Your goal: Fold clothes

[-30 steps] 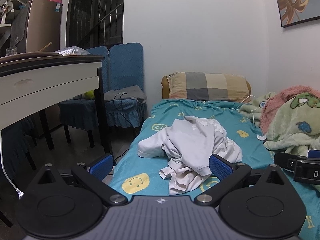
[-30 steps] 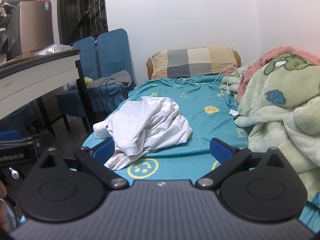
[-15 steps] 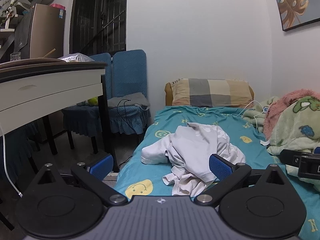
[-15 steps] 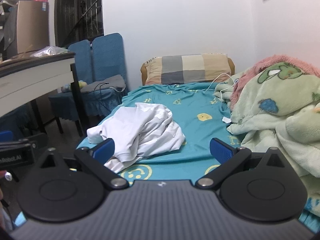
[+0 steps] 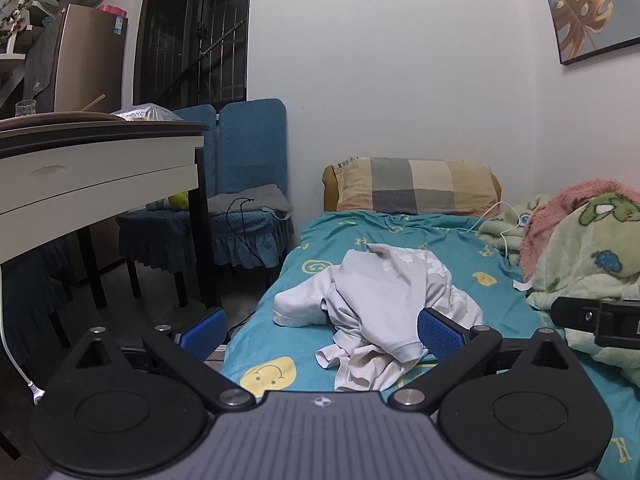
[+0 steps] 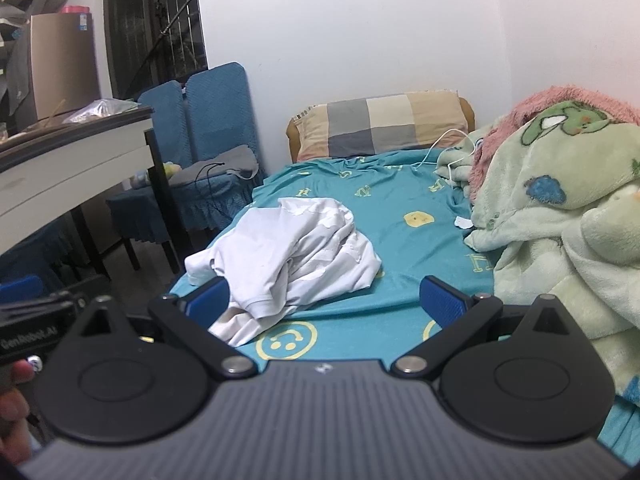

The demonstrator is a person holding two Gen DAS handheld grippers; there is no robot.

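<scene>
A crumpled white garment [image 5: 384, 304] is lying on the teal bedsheet [image 5: 472, 256], near the bed's left edge. The left gripper [image 5: 322, 332] and right gripper [image 6: 324, 300] are both hovering before it, jaws standing wide apart, gripping nothing.

**Occluded and cropped regions**

The crumpled white garment [image 5: 384, 300] is partly covered at its near right edge by the left gripper's blue finger pad [image 5: 438, 334]. The framed gold-leaf picture [image 5: 588, 8] is cropped by the left wrist view's right edge. The pale green fleece blanket [image 6: 560, 220] runs off the right wrist view's right edge.
</scene>
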